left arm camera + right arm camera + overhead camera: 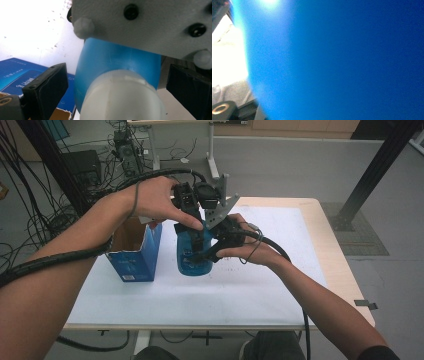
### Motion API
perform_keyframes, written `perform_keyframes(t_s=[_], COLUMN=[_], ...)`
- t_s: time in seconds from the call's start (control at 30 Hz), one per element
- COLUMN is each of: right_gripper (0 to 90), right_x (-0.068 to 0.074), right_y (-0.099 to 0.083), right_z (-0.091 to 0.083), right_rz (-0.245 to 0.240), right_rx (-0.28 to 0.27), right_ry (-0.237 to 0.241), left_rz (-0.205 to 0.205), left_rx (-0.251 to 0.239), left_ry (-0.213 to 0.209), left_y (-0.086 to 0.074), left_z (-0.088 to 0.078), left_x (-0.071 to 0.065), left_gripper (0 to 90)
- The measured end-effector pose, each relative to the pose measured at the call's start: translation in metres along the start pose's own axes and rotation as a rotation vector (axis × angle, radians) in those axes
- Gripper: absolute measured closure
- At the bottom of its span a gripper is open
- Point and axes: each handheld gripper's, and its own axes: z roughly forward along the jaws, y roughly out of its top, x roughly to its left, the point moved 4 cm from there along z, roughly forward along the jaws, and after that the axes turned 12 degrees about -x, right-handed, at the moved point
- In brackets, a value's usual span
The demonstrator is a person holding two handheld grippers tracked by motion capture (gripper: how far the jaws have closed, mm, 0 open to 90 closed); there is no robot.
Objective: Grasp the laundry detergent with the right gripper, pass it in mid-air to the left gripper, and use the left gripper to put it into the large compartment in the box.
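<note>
A blue bottle (192,256) with a white cap (122,100) stands upright on the white table (280,290). My right gripper (210,247) comes in from the right and is shut on the bottle's body, whose blue wall (337,62) presses close against its camera. My left gripper (196,219) hangs over the bottle's top, pointing down. In the left gripper view its two black jaws stand on either side of the cap with a small gap on each side, so my left gripper (117,85) is open. The right gripper's grey plate (150,27) lies just above the cap.
An open blue carton (135,252) stands just left of the bottle, its flap up; its side (20,77) shows beside the left jaw. Cables trail from both grippers. Table legs and tangled cables lie on the floor beyond the far edge.
</note>
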Motion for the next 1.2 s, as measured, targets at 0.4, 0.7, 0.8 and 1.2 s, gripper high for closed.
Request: perform_keyframes(t_s=[0.4,0.7,0.8,1.2], right_gripper=[44.2,44.3,44.2,44.2], right_x=[0.0024,0.0020,0.0019,0.0006], right_y=[0.0001,0.0004,0.0001,0.0008], right_z=[-0.0008,-0.0018,-0.0017,-0.0027], right_rz=[0.020,0.023,0.020,0.019], right_rx=[0.005,0.002,0.006,-0.007], right_ry=[0.002,0.003,0.001,0.001], left_rz=[0.005,0.003,0.004,0.007], left_rx=[-0.007,0.000,-0.003,-0.013], left_ry=[0.001,0.005,0.005,0.009], left_y=[0.0026,0.0019,0.0027,0.0034], left_z=[-0.0033,-0.0038,-0.0039,-0.0044], left_x=[-0.0011,-0.0014,-0.0017,-0.0003], left_gripper=[4.6,4.6,4.6,4.6])
